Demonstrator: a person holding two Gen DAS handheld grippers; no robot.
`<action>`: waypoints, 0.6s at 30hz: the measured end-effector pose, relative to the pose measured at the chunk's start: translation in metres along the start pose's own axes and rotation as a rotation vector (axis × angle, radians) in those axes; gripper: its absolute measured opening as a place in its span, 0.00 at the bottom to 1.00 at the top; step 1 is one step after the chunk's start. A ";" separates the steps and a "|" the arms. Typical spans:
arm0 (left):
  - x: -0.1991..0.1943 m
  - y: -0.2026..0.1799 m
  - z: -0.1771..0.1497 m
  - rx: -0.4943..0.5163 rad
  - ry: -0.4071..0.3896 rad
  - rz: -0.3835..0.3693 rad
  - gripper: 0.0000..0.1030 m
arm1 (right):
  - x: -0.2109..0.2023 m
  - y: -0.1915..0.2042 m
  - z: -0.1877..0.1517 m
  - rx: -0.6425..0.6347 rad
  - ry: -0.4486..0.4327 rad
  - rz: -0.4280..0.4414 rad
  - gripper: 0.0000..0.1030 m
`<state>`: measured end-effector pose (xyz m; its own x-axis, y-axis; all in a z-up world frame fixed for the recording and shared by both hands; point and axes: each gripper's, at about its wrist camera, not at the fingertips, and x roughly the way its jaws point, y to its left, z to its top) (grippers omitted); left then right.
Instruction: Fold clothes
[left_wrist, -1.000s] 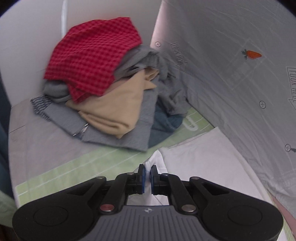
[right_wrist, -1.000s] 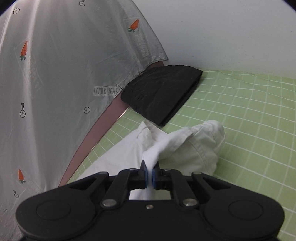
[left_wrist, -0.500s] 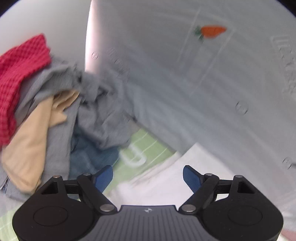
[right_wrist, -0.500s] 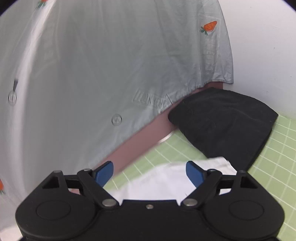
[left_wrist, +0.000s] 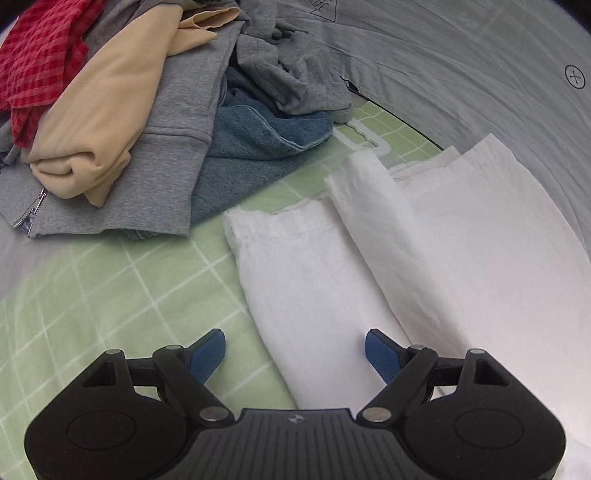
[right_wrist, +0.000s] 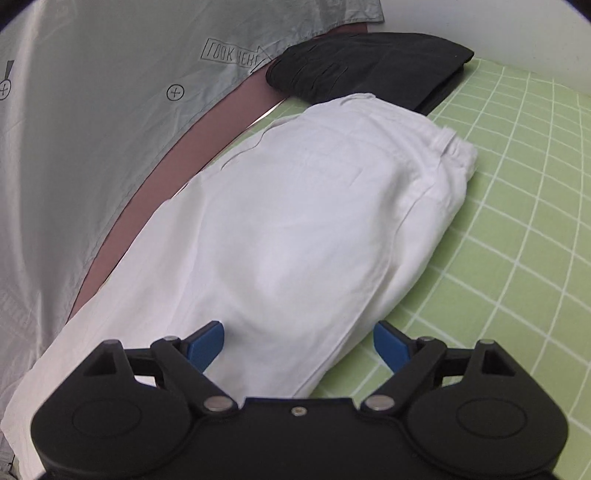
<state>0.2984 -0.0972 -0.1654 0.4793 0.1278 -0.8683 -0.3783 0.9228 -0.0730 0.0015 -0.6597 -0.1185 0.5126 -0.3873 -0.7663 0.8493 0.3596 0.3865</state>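
White trousers (left_wrist: 424, 251) lie flat on the green checked mat (left_wrist: 110, 280), the two leg ends side by side in the left wrist view. In the right wrist view the same white trousers (right_wrist: 295, 221) lie folded lengthwise, waistband at the far end. My left gripper (left_wrist: 295, 350) is open and empty, low over the nearer leg. My right gripper (right_wrist: 298, 343) is open and empty, just above the near part of the trousers.
A pile of unfolded clothes (left_wrist: 147, 92) (red checked, beige, grey, blue) lies left of the leg ends. A folded black garment (right_wrist: 369, 70) lies beyond the waistband. A person's grey carrot-print shirt (right_wrist: 92, 92) borders the mat.
Both grippers were shut on the white cloth, then opened and let it go. The trousers now lie flat on the mat. Both grippers have dropped low over them.
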 end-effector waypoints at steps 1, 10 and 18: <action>0.002 -0.003 0.000 0.004 0.001 0.000 0.80 | 0.003 0.002 -0.001 0.015 -0.008 -0.001 0.90; 0.000 -0.018 0.003 0.040 -0.012 0.018 0.31 | 0.018 0.013 -0.003 0.008 0.035 -0.059 0.68; -0.007 -0.010 -0.005 0.013 0.012 -0.023 0.04 | 0.006 0.007 -0.002 -0.061 0.030 -0.032 0.16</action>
<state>0.2952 -0.1095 -0.1614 0.4779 0.1017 -0.8725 -0.3566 0.9302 -0.0869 0.0098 -0.6577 -0.1215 0.4802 -0.3739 -0.7935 0.8556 0.3988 0.3299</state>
